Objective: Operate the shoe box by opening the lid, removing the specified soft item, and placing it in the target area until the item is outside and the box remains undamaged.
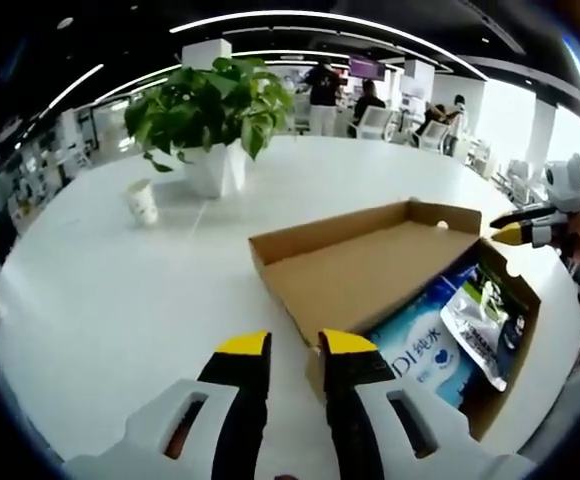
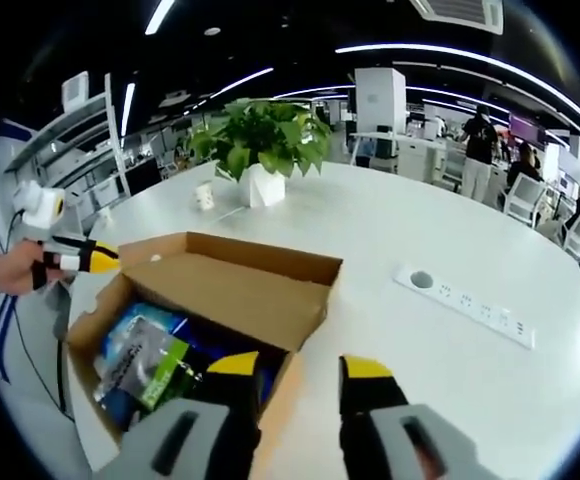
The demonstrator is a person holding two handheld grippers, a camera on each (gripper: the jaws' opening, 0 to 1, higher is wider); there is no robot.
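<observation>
Open office, white table. Left gripper view: the left gripper hovers at the near edge of the shoe box, jaws slightly apart, holding nothing. The lid is raised, and soft packets (blue and silver) lie inside the box. A potted plant and a paper cup stand beyond.

Right gripper view: the right gripper hangs over the box's corner, jaws parted and empty. A power strip lies on the table.
</observation>
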